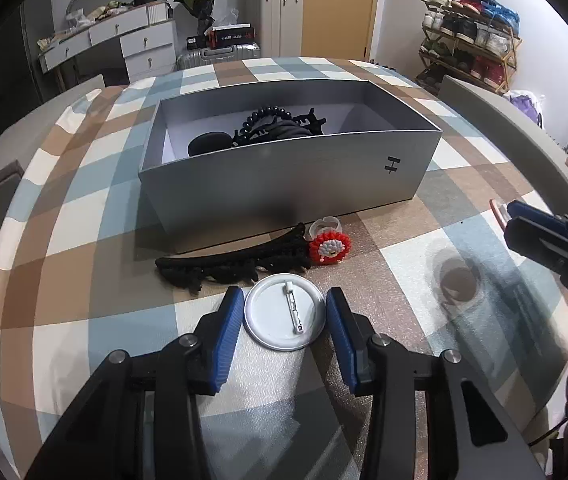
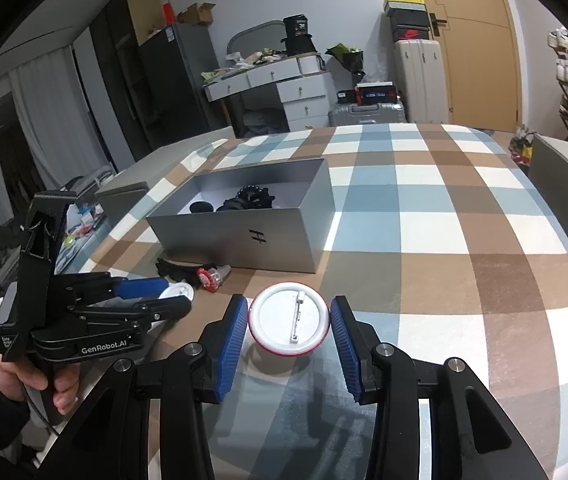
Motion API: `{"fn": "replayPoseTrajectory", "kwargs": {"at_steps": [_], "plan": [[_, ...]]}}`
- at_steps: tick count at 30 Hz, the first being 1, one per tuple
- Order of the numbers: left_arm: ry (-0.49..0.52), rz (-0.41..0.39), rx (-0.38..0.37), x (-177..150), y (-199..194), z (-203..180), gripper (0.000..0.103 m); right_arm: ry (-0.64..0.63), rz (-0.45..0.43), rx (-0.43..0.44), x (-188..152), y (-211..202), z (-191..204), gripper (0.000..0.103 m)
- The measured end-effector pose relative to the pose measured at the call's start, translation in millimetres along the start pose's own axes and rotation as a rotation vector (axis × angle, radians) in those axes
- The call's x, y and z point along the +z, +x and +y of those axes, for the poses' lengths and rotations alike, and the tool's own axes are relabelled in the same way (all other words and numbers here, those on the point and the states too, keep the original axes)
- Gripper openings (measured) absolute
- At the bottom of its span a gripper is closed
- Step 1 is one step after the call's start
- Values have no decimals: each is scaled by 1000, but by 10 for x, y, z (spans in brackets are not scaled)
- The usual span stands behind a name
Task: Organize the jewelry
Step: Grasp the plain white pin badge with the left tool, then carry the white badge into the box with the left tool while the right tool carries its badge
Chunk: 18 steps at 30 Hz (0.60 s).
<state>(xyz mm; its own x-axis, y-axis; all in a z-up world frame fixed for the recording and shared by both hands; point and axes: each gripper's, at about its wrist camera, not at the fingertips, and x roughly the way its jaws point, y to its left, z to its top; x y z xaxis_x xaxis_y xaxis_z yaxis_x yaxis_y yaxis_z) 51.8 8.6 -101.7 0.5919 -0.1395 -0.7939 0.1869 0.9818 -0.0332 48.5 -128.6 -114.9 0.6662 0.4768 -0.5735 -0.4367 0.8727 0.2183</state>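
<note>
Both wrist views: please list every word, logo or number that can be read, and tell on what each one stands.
"GenRobot.AI": on the body of the left gripper, in the right wrist view.
"H"-like black mark: on the front wall of the grey box.
Small white label on the left gripper's rear: too small to read.
Print on the background boxes and the black bag: blurred, not readable.

L gripper (image 1: 284, 312) open, low; R gripper (image 2: 289, 320) clamped, raised
</note>
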Motion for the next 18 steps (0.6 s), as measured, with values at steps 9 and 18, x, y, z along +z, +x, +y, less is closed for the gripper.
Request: {"fn": "replayPoseTrajectory", "kwargs": {"at_steps": [9, 18], "plan": [[-9, 3, -33, -8, -29, -39, 37, 5, -10, 3, 4, -41, -37, 42], [-9, -39, -90, 56, -249, -48, 36, 46, -34, 47, 92, -148, -58, 42]]}}
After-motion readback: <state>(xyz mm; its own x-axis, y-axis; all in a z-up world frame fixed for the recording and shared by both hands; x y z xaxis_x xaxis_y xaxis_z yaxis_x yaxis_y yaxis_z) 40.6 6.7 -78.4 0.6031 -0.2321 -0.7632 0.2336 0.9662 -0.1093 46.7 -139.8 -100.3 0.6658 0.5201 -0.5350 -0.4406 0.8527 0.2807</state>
